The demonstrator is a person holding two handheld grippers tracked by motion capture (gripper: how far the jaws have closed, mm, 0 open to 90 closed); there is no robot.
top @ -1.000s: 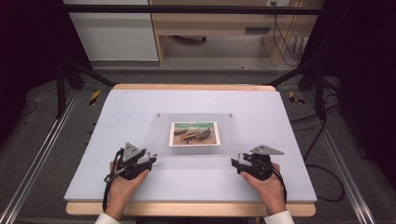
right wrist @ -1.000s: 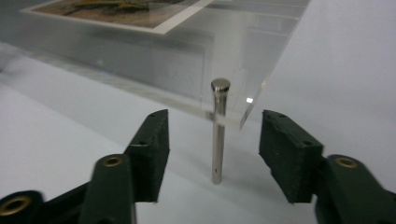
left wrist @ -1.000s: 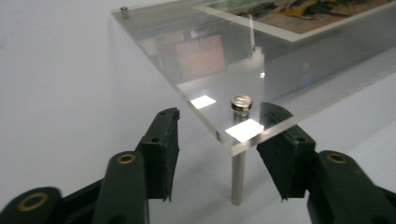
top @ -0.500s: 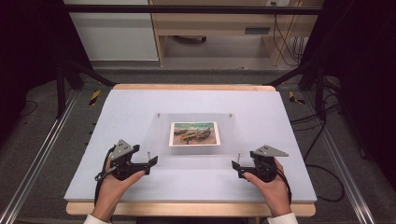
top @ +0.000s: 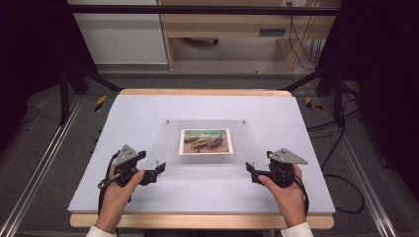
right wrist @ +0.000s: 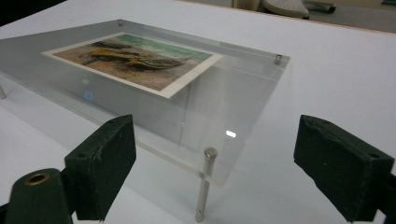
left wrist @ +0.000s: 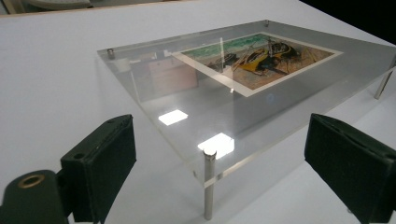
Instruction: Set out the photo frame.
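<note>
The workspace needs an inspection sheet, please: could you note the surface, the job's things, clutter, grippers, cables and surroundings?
Surface: white table top on a wooden board, bare around the frame.
Job's things: clear acrylic photo frame on metal corner posts, standing mid-table with a boat picture in it.
Clutter: nothing seen.
Grippers: left gripper and right gripper each face a near corner of the frame; jaws have just been opening and now stand apart, touching nothing.
Cables: black cables trail on the floor at the right.
Surroundings: dark rig frame, grey floor, wooden furniture behind.
</note>
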